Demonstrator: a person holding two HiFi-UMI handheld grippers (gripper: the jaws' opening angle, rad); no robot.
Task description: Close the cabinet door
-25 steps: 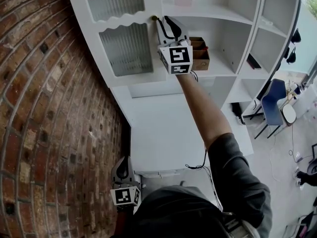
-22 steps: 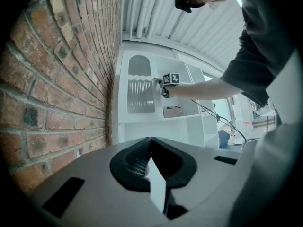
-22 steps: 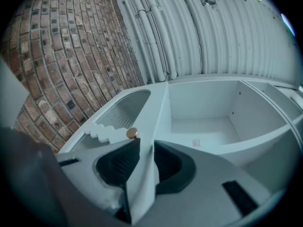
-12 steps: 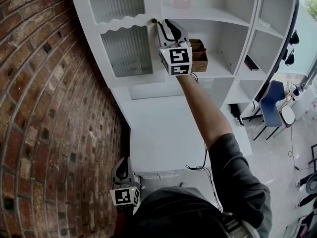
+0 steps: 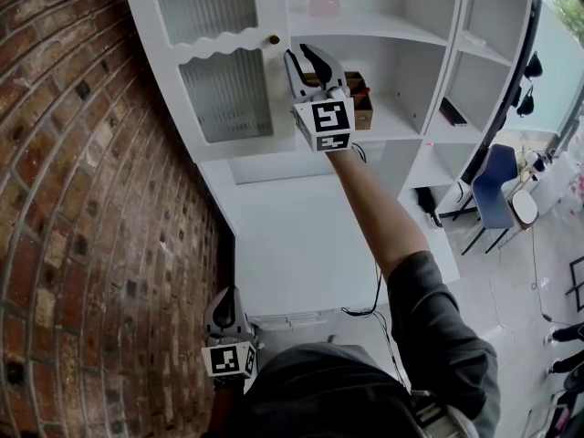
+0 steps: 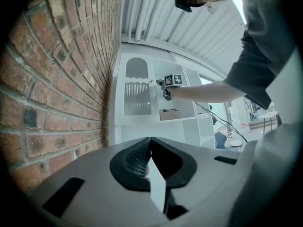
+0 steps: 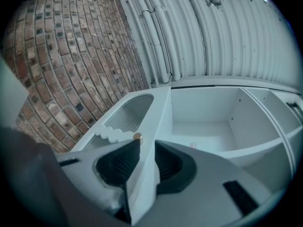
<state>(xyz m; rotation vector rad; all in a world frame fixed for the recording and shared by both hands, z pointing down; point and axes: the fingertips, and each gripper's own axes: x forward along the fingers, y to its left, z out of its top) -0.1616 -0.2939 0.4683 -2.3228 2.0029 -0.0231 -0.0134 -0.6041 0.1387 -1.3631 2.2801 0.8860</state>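
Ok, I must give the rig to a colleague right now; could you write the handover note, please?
Right claw: raised, closed on the free edge of the cabinet door, just beside its knob.
Left claw: shut, empty, held low near the brick wall.
Done: door edge gripped; the door looks almost closed.
Left: press the door fully home, since I cannot tell whether it sits flush; then release and withdraw.
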